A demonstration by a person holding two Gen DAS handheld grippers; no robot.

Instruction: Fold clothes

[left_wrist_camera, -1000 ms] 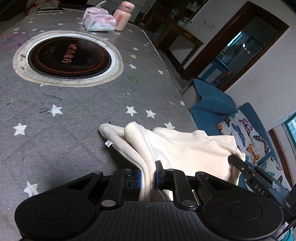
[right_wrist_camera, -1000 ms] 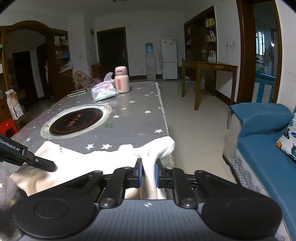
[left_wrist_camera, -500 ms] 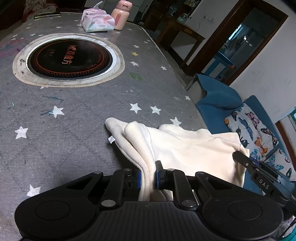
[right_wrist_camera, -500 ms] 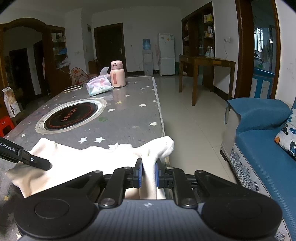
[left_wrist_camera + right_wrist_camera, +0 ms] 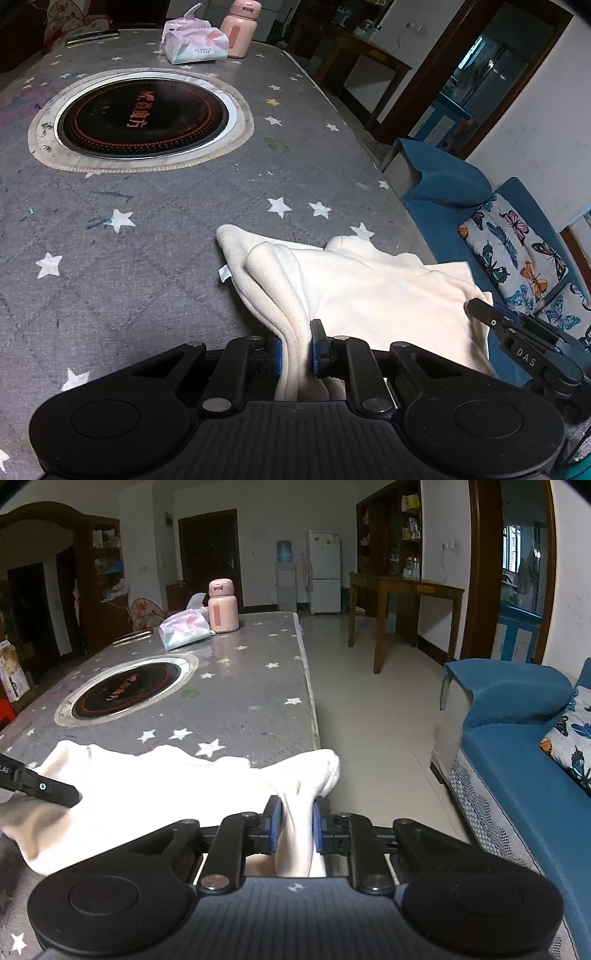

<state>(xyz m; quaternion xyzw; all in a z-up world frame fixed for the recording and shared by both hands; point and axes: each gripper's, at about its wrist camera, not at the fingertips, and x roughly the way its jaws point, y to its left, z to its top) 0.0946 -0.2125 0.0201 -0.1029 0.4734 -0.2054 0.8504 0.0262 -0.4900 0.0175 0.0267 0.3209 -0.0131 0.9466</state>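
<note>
On the table's (image 5: 155, 280) left half sits the round inset burner plate (image 5: 142, 116), untouched, with the tissue pack (image 5: 194, 44) and pink flask (image 5: 240, 31) standing at the far edge. Moving rightward, the cream garment (image 5: 369, 291) lies bunched at the near right corner, part of it overhanging the right edge toward the blue sofa (image 5: 517, 775). The left gripper (image 5: 295, 350) is pressed together on a thick fold of the garment's left side; the right gripper (image 5: 297, 825) pinches a second fold (the end that juts past the table edge).

Change noted: over the last second the garment has been carried a little farther onto the table, both pinches unchanged, and the burner plate now appears nearer in the right wrist view. Judgement: the piece is being hauled onto the surface for spreading; no fold is yet laid. Risk: the overhanging end may drag off if either pinch slackens.
</note>
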